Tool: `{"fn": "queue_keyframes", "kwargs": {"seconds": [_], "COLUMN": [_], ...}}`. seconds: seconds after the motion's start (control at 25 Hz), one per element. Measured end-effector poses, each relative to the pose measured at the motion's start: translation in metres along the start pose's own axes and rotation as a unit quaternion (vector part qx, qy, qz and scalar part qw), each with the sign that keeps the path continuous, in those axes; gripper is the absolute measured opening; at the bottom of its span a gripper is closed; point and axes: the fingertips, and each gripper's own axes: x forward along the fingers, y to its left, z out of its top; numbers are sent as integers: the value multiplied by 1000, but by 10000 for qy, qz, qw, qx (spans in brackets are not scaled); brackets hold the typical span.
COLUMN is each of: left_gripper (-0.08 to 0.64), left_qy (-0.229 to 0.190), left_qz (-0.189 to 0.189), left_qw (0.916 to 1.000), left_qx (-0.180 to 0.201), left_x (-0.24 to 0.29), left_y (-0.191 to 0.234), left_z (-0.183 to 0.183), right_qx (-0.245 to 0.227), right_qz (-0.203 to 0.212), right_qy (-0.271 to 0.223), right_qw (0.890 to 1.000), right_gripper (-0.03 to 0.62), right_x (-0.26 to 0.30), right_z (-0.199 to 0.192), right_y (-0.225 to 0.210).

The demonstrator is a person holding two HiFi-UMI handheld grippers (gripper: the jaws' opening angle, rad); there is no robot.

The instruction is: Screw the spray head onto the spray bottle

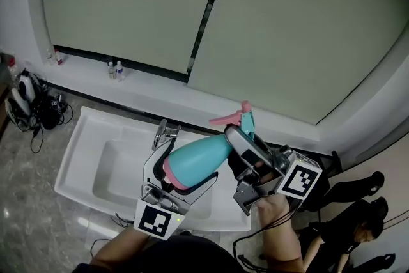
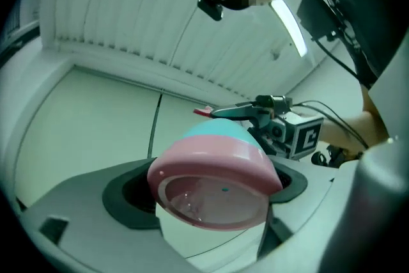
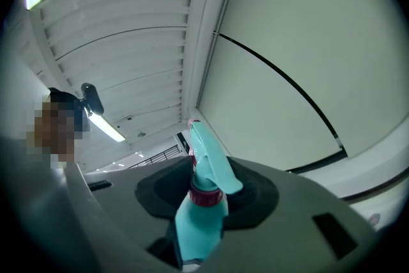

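A teal spray bottle (image 1: 204, 153) with a pink base lies tilted in the air, neck toward the upper right. My left gripper (image 1: 186, 166) is shut on its wide lower body. In the left gripper view the pink base (image 2: 214, 185) faces the camera between the jaws. The teal spray head (image 1: 243, 117) with a pink tip sits on the neck. My right gripper (image 1: 243, 144) is shut on it at the collar. In the right gripper view the pink collar (image 3: 208, 196) sits between the black pads, and the spray head (image 3: 208, 156) sticks out beyond them.
A white basin (image 1: 83, 156) lies below the grippers. A ledge behind it carries two small bottles (image 1: 115, 69). Cables and headphones (image 1: 32, 105) lie at the left. A person in black (image 1: 358, 227) sits at the lower right. Large pale panels fill the background.
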Motion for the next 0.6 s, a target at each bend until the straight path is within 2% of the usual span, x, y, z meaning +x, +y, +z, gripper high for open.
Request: {"fn": "queue_keyframes", "kwargs": {"seconds": [0.08, 0.12, 0.16, 0.2, 0.24, 0.28, 0.32, 0.36, 0.4, 0.48, 0.6], "left_gripper": [469, 469, 469, 469, 469, 469, 469, 469, 469, 469, 469], "left_qy": [244, 268, 244, 170, 52, -75, -184, -276, -372, -622, -1013], "left_qz": [-4, -34, -92, -172, -292, -499, -784, -1093, -1396, -1988, -2903], "left_qw": [9983, 9977, 9984, 9997, 9979, 9898, 9753, 9544, 9278, 8658, 7704], "left_qx": [522, 617, 498, 86, -583, -1332, -2058, -2765, -3440, -4550, -5585], "left_x": [0, 0, 1, 2, 4, 4, 5, 4, 3, -2, -9], "left_y": [-1, -1, -2, -3, -2, -2, -1, 1, 2, 4, -5], "left_z": [-6, -7, -7, -8, -8, -9, -10, -10, -8, 4, 34], "right_qx": [236, 365, 486, 594, 686, 740, 726, 640, 518, 306, 6], "right_qz": [-207, -289, -342, -348, -289, -168, 0, 212, 474, 1114, 1965], "right_qy": [-7, -31, -69, -123, -197, -284, -369, -431, -468, -537, -576], "right_qw": [9995, 9989, 9982, 9976, 9970, 9967, 9967, 9968, 9964, 9919, 9788], "right_gripper": [141, 141, 141, 141, 141, 143, 143, 171, 199, 239, 262], "right_x": [-2, -3, -5, -6, -7, -8, -10, -14, -21, -39, -59], "right_z": [-2, -3, -4, -4, -3, -2, 0, 2, 4, 11, 24], "right_y": [-9, -13, -16, -17, -16, -12, -5, 2, 9, 16, 14]}}
